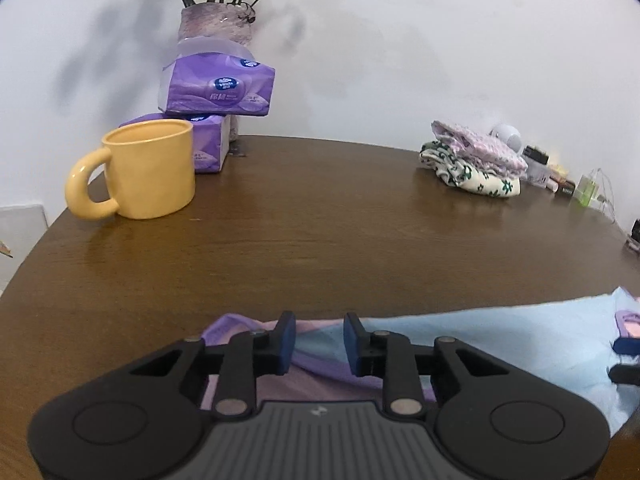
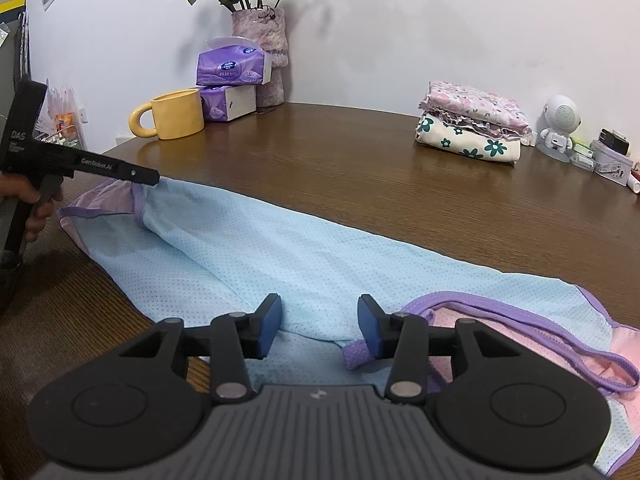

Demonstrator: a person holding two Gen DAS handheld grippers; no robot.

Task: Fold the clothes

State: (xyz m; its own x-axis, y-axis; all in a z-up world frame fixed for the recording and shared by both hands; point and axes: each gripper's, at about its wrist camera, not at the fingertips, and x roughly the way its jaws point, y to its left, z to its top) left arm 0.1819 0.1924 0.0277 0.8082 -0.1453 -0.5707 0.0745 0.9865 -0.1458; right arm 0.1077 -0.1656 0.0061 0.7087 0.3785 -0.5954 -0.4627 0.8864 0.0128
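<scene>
— Where does the garment lie?

— The light-blue mesh garment (image 2: 280, 256) lies spread across the brown wooden table (image 2: 360, 168), running from the far left corner towards the near right; its purple trim and pink lining (image 2: 500, 340) show at the near right end, where a purple strap loops loose on the cloth.

— And your claws?

— My right gripper (image 2: 319, 326) hovers low over the near edge of the garment, jaws apart; blue cloth shows in the gap, and the pads do not press on it; the right-hand pad sits just beside a short purple tab. My left gripper (image 1: 319, 342) stands at the garment's other end, jaws parted as well, with the purple-and-pink fold between them (whether the pads touch the cloth I cannot tell); from the right wrist view its black tip meets the purple-edged corner, and my left hand (image 2: 30, 206) wraps its handle.

— What else is on the table?

— A yellow mug (image 1: 150, 170) beside two purple tissue packs (image 1: 218, 88) and a vase of flowers (image 2: 262, 48) at the far left; a stack of folded floral clothes (image 2: 472, 124) at the far right, near a small white speaker figure (image 2: 560, 126).
</scene>
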